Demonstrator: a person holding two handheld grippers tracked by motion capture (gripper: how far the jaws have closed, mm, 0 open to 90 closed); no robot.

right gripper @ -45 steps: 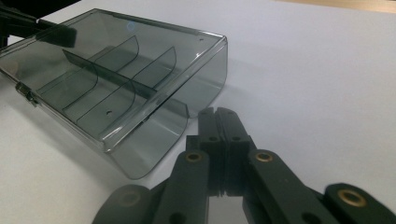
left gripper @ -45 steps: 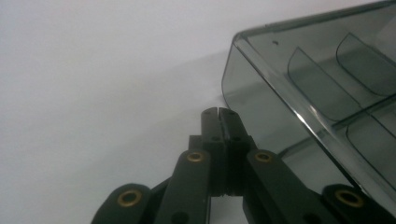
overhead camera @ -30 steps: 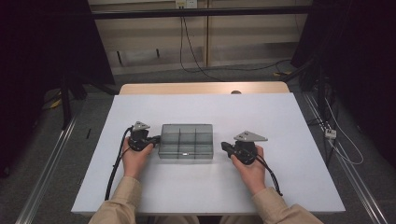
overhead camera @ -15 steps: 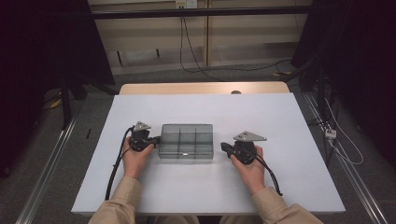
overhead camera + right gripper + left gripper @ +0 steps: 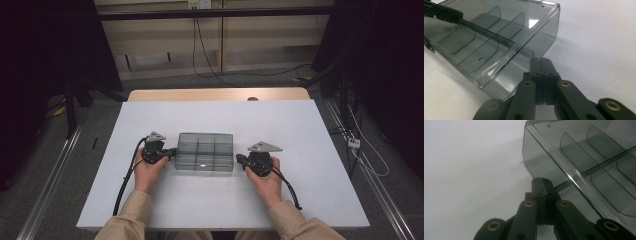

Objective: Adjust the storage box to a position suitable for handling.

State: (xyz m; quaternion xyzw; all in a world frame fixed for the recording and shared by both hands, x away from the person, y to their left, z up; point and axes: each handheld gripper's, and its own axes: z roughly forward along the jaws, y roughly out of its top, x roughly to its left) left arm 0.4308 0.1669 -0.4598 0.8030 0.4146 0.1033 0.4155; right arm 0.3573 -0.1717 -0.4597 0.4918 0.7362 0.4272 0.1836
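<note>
A smoky transparent compartment box (image 5: 205, 151) with inner dividers lies in the middle of the white table (image 5: 300, 130). My left gripper (image 5: 172, 151) is at its left end, jaws shut and pointing at the end wall. In the left gripper view the closed tips (image 5: 543, 181) sit just short of the box (image 5: 574, 157), low against its wall. My right gripper (image 5: 239, 159) is at the right end, also shut. In the right gripper view its tips (image 5: 539, 61) meet the box (image 5: 494, 37) near the end wall's bottom corner. I cannot tell whether either gripper touches the box.
A wooden tabletop (image 5: 215, 94) adjoins the far edge of the white table. Cables (image 5: 215, 70) run over the floor behind it. Metal rails (image 5: 50, 180) flank the table on both sides. Each gripper's cable (image 5: 125, 180) trails back along the forearm.
</note>
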